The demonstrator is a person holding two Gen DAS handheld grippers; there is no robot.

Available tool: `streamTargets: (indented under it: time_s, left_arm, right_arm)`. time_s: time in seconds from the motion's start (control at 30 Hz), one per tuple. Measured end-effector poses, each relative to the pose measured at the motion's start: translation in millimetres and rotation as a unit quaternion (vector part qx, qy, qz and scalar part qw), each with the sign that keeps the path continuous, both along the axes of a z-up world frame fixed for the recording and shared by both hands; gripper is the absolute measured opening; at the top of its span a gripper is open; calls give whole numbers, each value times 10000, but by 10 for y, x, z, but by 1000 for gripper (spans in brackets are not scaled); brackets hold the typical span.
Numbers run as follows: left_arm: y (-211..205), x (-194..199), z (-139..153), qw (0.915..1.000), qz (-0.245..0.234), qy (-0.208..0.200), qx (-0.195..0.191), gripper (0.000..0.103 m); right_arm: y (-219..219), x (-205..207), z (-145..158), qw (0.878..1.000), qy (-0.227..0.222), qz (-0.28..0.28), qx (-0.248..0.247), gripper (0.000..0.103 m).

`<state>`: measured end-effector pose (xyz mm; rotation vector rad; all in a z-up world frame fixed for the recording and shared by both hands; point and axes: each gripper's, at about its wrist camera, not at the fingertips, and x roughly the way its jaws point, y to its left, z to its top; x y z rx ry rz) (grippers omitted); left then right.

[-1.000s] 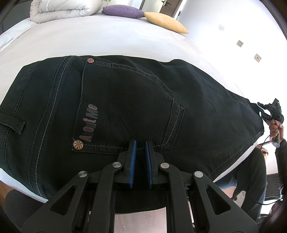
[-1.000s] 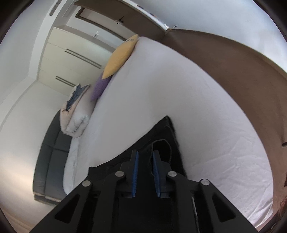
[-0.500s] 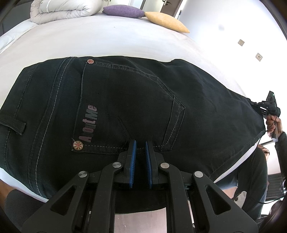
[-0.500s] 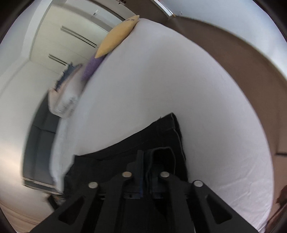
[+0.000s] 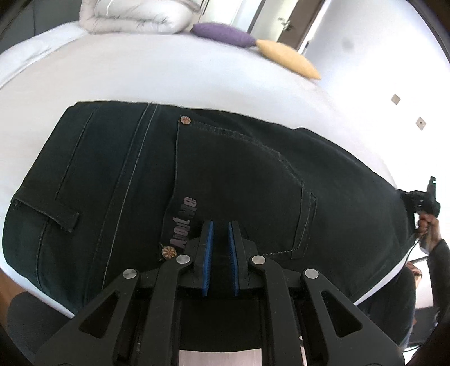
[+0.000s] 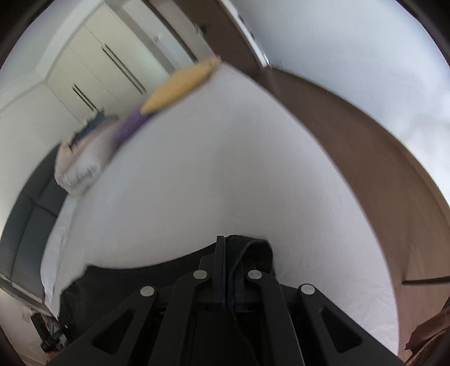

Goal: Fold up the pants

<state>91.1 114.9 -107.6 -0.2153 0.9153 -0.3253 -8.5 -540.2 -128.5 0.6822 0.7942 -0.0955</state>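
Observation:
Black jeans (image 5: 239, 174) lie flat across the white bed (image 5: 168, 73), back pocket up, with the lettering beside my left gripper (image 5: 219, 228). Its blue pads (image 5: 208, 253) stand nearly together on dark cloth at the jeans' near edge. Far right in the left wrist view, a hand holds my right gripper (image 5: 407, 197) at the leg end. In the right wrist view that gripper (image 6: 225, 247) is shut, with the jeans' hem (image 6: 253, 250) pinched and bunched between its fingers.
A rolled white duvet (image 5: 135, 17), a purple cushion (image 5: 222, 33) and a yellow cushion (image 5: 287, 59) lie at the bed's far end. Brown floor (image 6: 365, 135) runs along the bed's right side, wardrobes (image 6: 92, 64) behind. A person's dark-clothed legs (image 5: 393, 304) stand at the bed's corner.
My right gripper's jaws have shut on the jeans' hem, and it has turned and shifted along the bed. The left gripper stays on the near edge, with its view tilted slightly.

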Motion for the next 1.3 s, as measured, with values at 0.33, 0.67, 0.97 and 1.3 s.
streamTargets:
  time_s: [0.33, 0.67, 0.97, 1.3]
  left_arm:
    - [-6, -59, -6, 9998, -87, -128, 115, 11]
    - [-77, -155, 14, 9996, -91, -171, 184, 11]
    - [16, -307, 76, 9991, -232, -45, 348, 11]
    - [796, -425, 400, 9947, 956, -355, 105, 11]
  right_arm:
    - [-269, -548, 180, 9922, -79, -1239, 65, 69]
    - [888, -973, 470, 9979, -526, 344, 137, 30]
    - [1078, -997, -229, 9972, 154, 34, 731, 0]
    - [798, -1722, 42, 9856, -55, -1621, 471, 8]
